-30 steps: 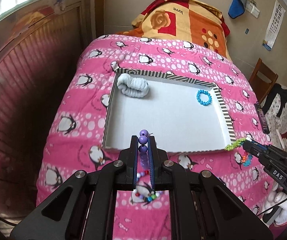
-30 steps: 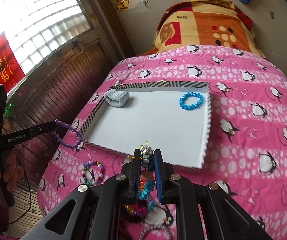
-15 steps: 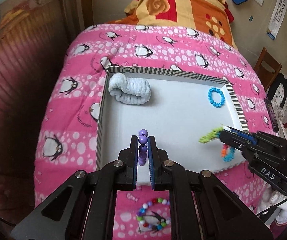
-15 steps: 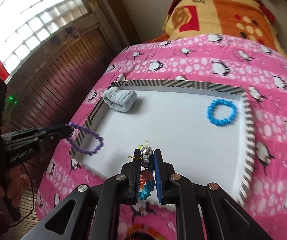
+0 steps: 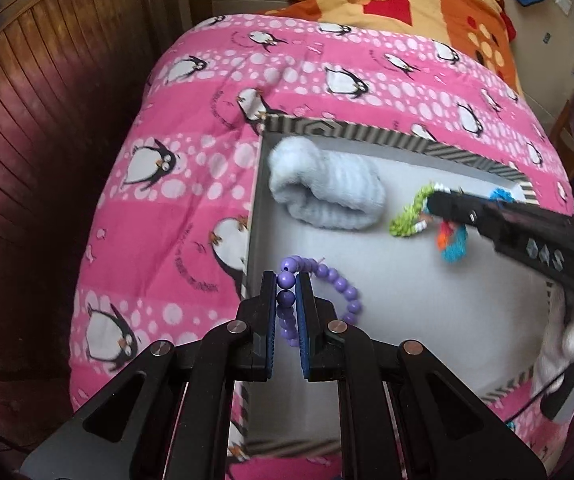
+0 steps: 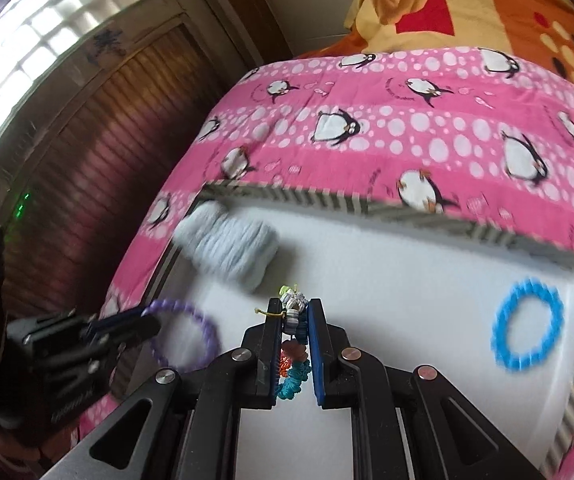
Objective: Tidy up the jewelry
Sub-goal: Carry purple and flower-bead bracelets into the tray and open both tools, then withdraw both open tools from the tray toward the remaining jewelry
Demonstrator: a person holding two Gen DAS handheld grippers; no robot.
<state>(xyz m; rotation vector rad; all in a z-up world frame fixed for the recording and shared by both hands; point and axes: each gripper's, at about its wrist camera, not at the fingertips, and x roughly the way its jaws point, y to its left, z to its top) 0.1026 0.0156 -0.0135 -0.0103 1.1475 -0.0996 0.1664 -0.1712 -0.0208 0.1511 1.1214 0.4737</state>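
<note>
1. Jaws of the left gripper point(image 5: 287, 292) are clamped on a purple bead bracelet point(image 5: 319, 276); two beads sit pinched between the blue pads, and the rest of the loop curls out to the right, over the near-left part of the tray floor.
2. Jaws of the right gripper point(image 6: 295, 320) are closed on a multicoloured woven bracelet point(image 6: 294, 354), with grey-white, orange and teal strands showing in the gap and a green-yellow tip poking past the fingertips.
3. From the left wrist view, the woven bracelet's green loop juts left from the right gripper's tip, and an orange and teal part hangs below it, above the tray floor.
4. The tray point(image 5: 367, 136) is white inside with a black-and-white striped rim, and lies on a pink penguin blanket point(image 5: 191, 184).
5. A rolled pale-blue cloth point(image 5: 327, 192) rests in the tray's far-left corner, just left of the green loop.
6. A blue ring bracelet point(image 6: 527, 332) lies flat on the tray floor near its right rim.
7. An orange and yellow pillow point(image 6: 467, 8) sits at the far end of the bed.
</note>
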